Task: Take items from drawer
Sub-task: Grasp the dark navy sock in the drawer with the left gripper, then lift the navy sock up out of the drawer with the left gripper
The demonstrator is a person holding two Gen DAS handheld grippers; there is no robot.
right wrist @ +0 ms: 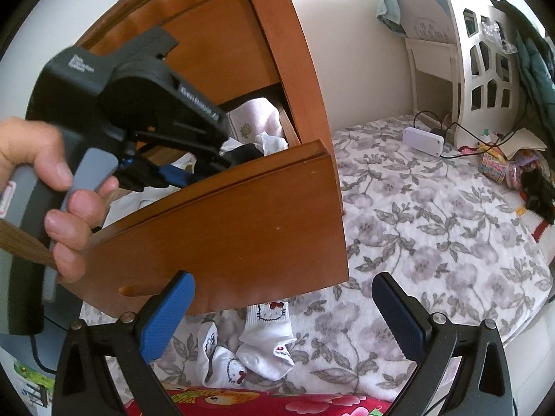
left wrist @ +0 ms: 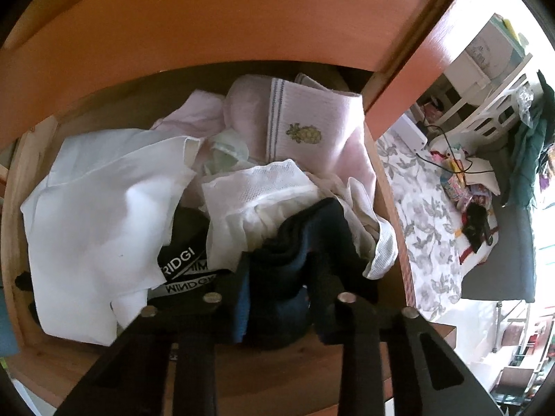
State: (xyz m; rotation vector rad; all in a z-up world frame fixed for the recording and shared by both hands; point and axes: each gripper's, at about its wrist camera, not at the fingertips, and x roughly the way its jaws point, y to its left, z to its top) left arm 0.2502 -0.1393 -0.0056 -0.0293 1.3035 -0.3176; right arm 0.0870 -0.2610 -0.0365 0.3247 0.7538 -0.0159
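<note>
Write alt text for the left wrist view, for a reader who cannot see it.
The left gripper reaches down into an open wooden drawer and closes on a dark blue bundle of socks. Around it lie white garments and a pink cloth.

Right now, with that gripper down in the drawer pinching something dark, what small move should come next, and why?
Probably lift straight up. The left gripper looks closed on the dark sock bundle, which lies among loose white clothes in the open drawer. A slow rise should show whether the grip holds. White socks already lie on the bed below, and the right gripper hangs open and empty.
</note>
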